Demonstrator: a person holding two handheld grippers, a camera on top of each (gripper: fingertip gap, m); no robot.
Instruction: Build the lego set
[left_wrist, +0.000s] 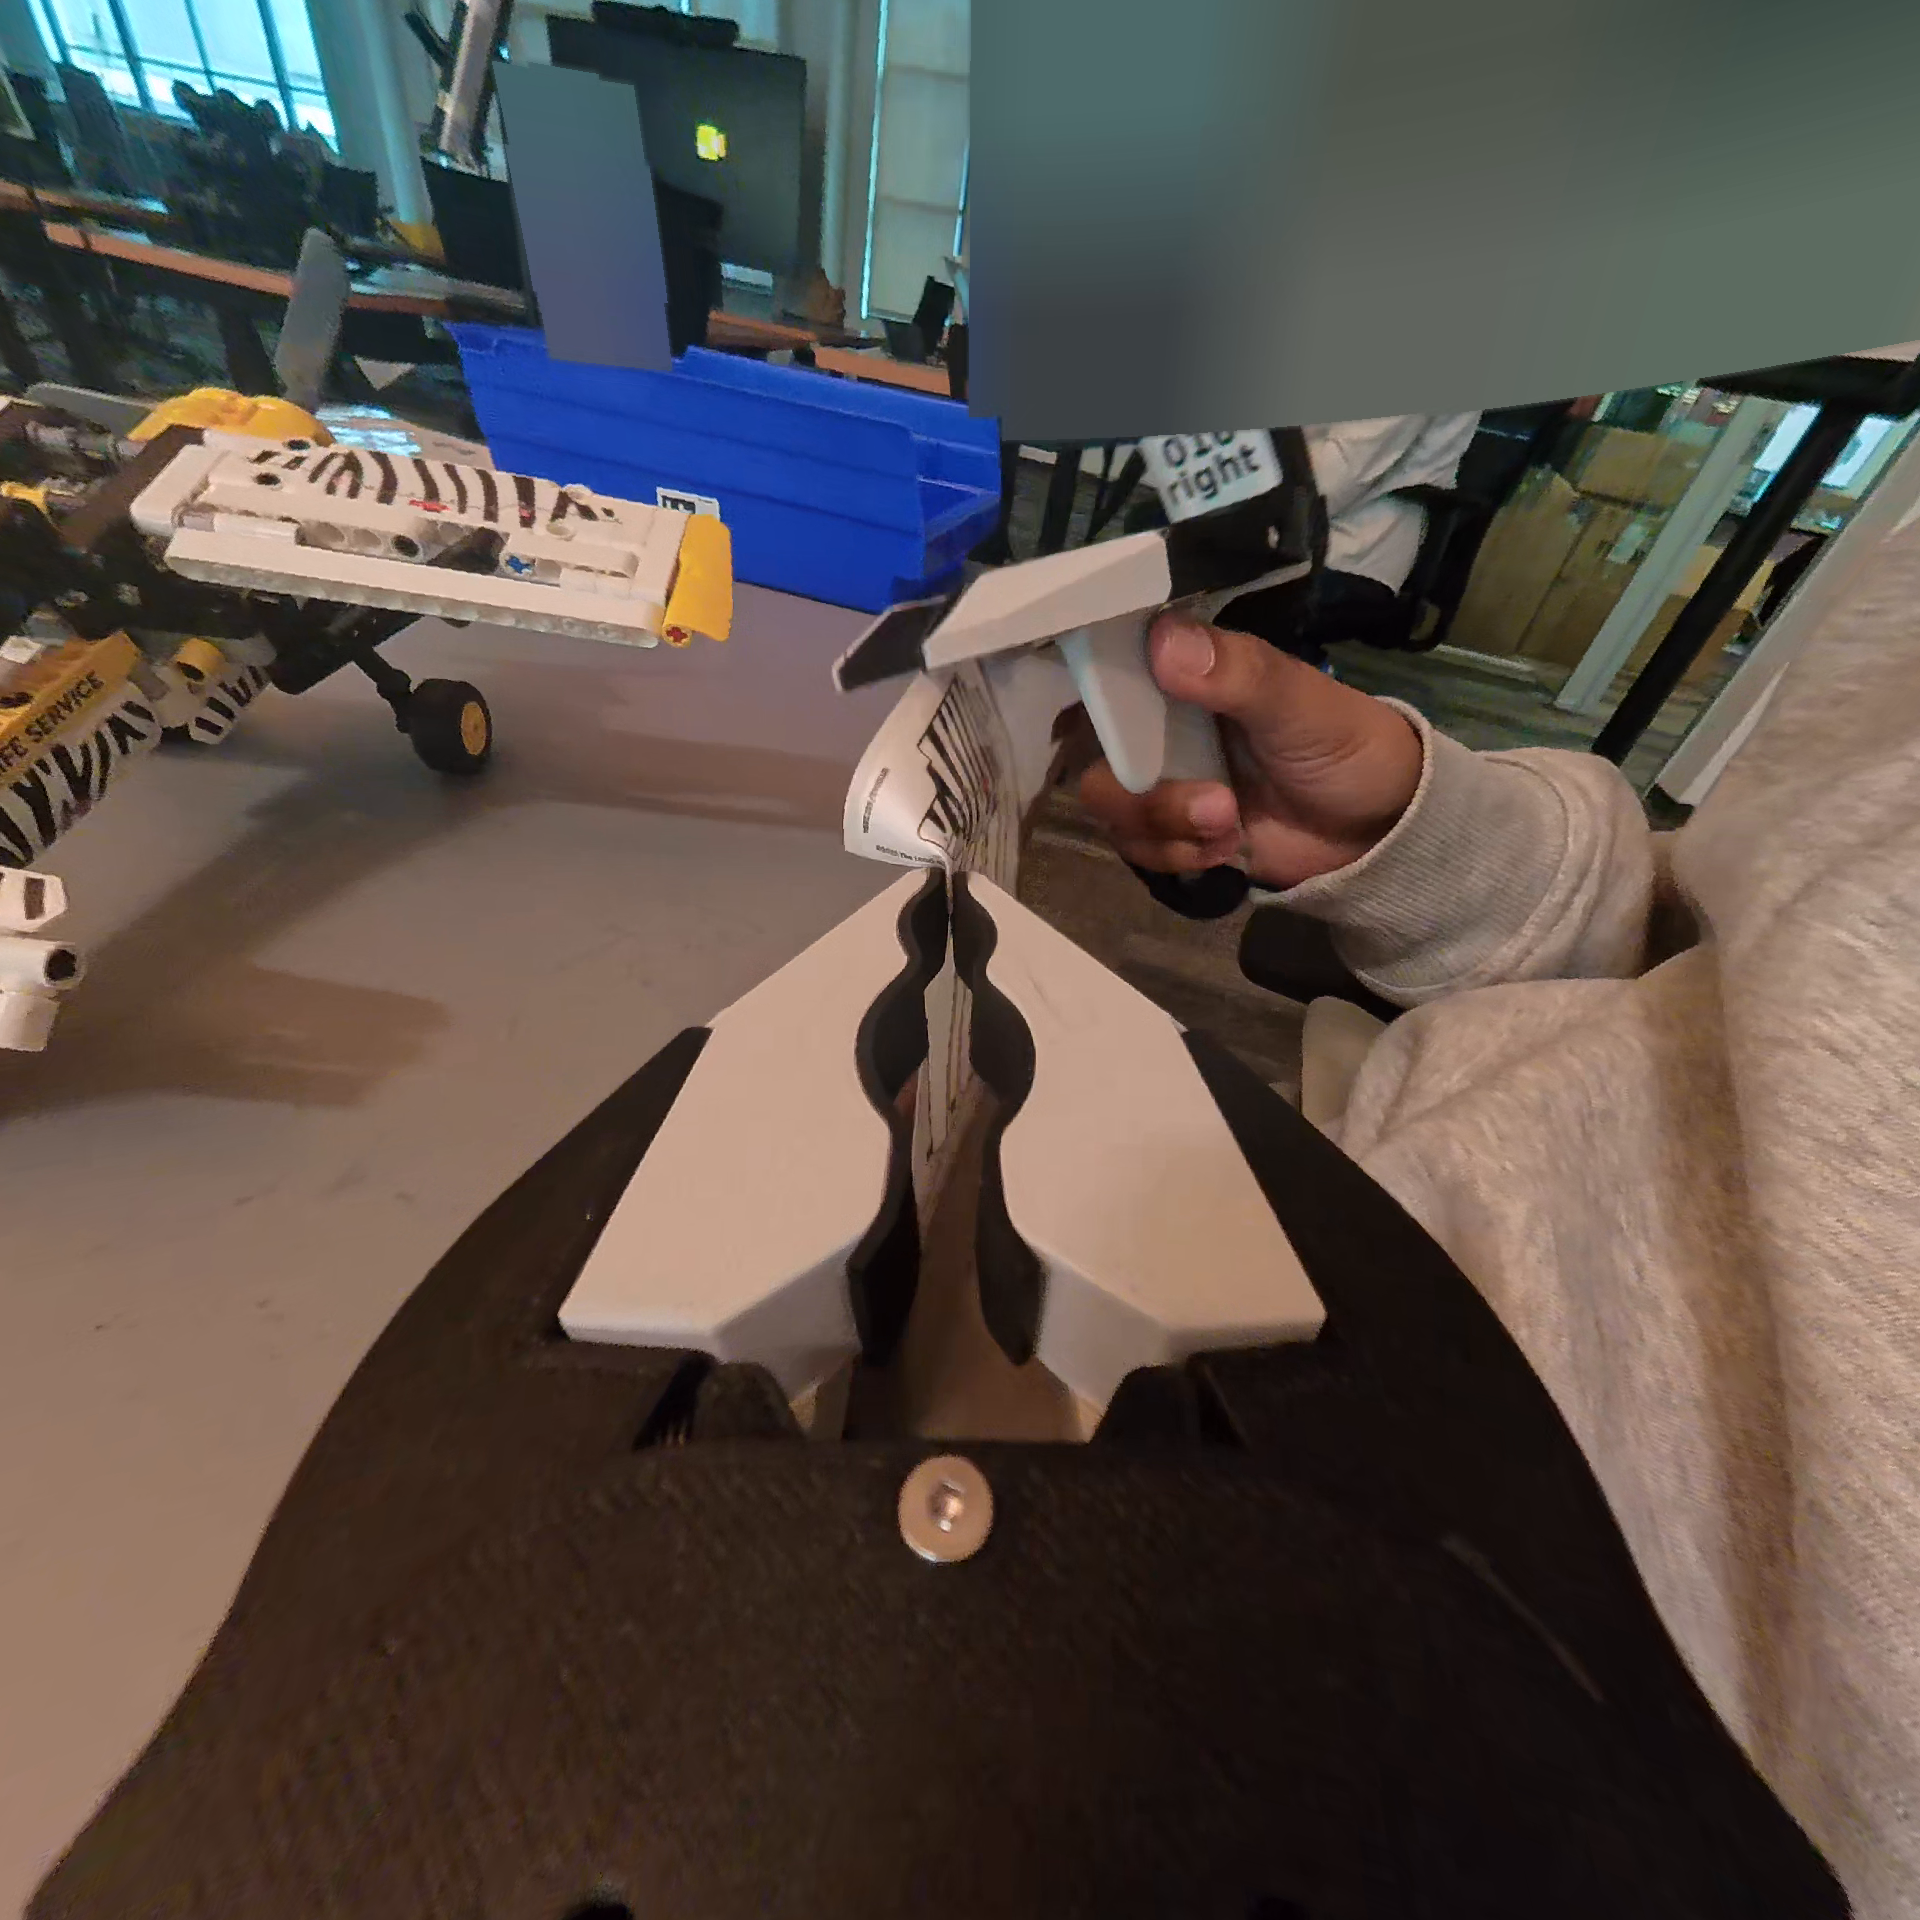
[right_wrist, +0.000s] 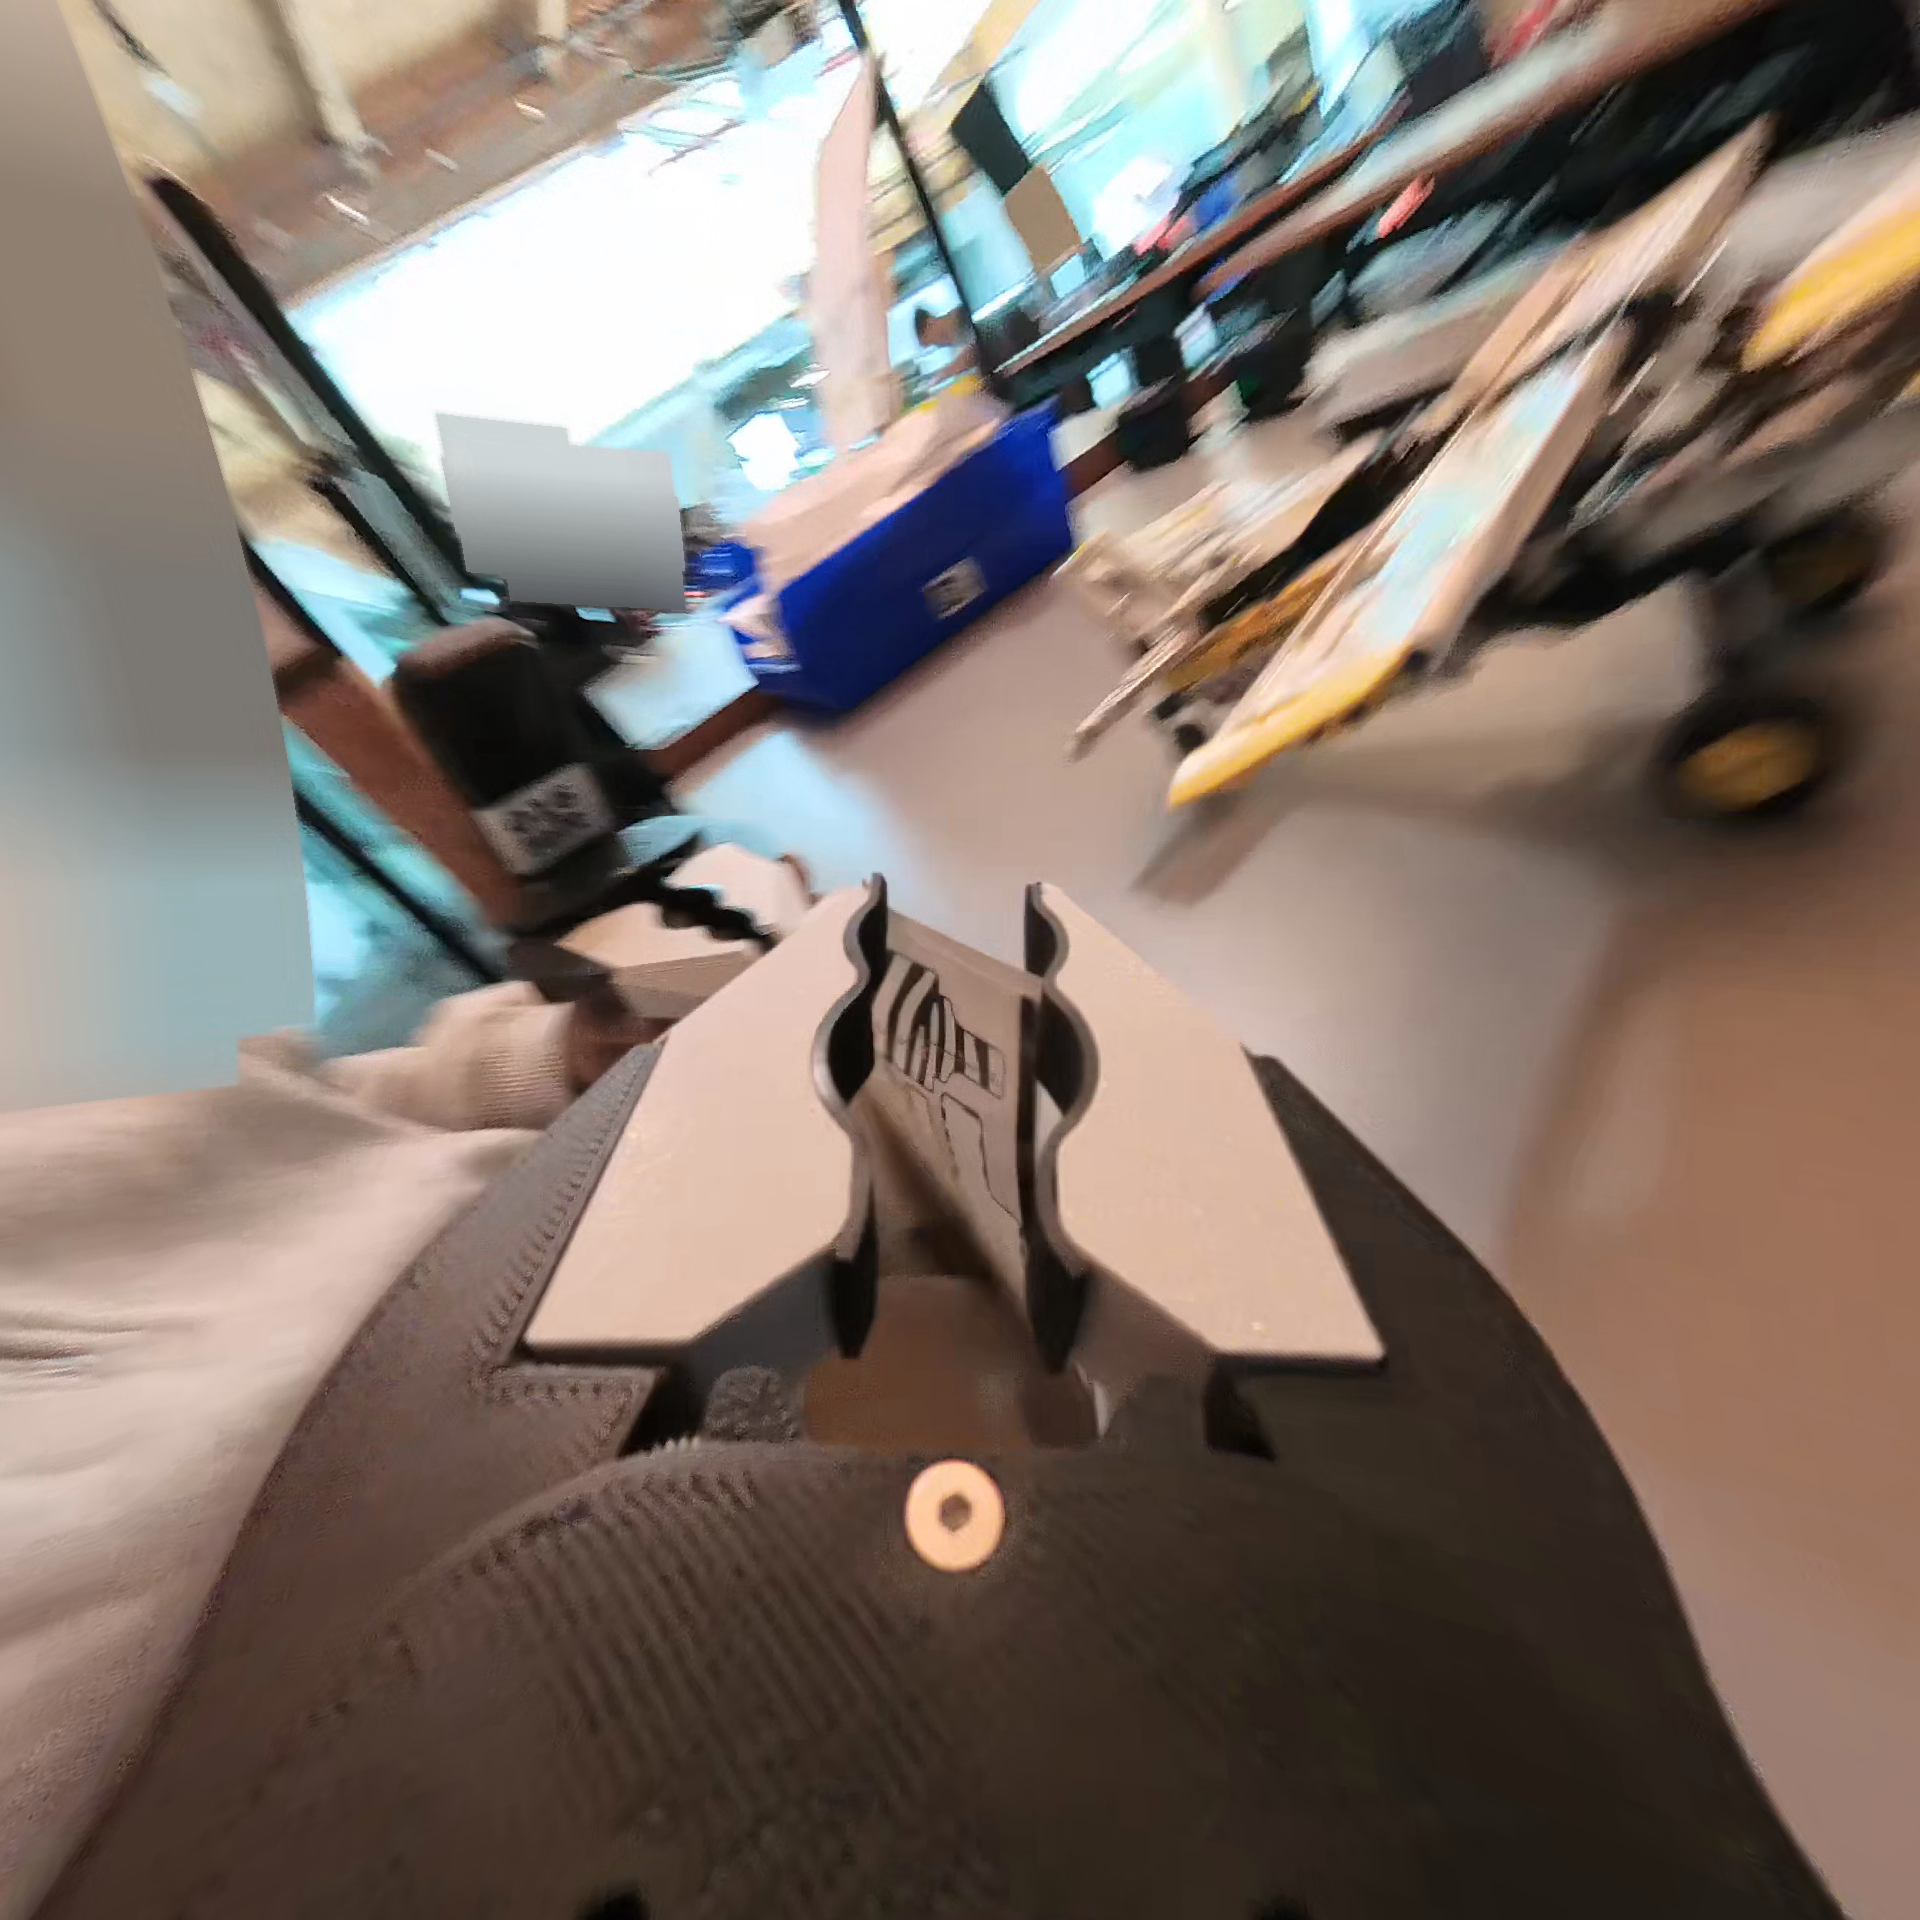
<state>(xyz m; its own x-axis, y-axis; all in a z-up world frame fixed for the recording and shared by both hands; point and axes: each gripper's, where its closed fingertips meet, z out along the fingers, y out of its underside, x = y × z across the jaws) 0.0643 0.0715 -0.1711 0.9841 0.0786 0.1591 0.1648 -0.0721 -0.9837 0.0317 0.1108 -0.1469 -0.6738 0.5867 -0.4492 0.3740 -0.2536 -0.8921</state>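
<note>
My left gripper (left_wrist: 949, 878) is shut on the edge of a white sticker sheet (left_wrist: 935, 769) printed with black zebra stripes, which it holds upright above the table's near edge. My right gripper (left_wrist: 894, 649), held by a hand, sits just above the sheet's top. In the right wrist view its jaws (right_wrist: 956, 894) stand apart and the sheet (right_wrist: 935, 1039) runs slantwise between them. The left gripper's pads (right_wrist: 717, 914) show just beyond, to the left. The Lego plane (left_wrist: 416, 520), white with zebra stripes and yellow tips, stands on the table to the left; it is blurred in the right wrist view (right_wrist: 1455, 540).
A blue bin (left_wrist: 727, 457) stands at the back of the grey table (left_wrist: 520, 935) and also shows in the right wrist view (right_wrist: 914, 582). More zebra-striped Lego parts (left_wrist: 62, 748) lie at the left edge. A grey sleeve (left_wrist: 1558, 1039) fills the right side. To reach the Lego plane (left_wrist: 416, 520) in a straight line is about 10 centimetres for my right fingers, about 15 centimetres for my left.
</note>
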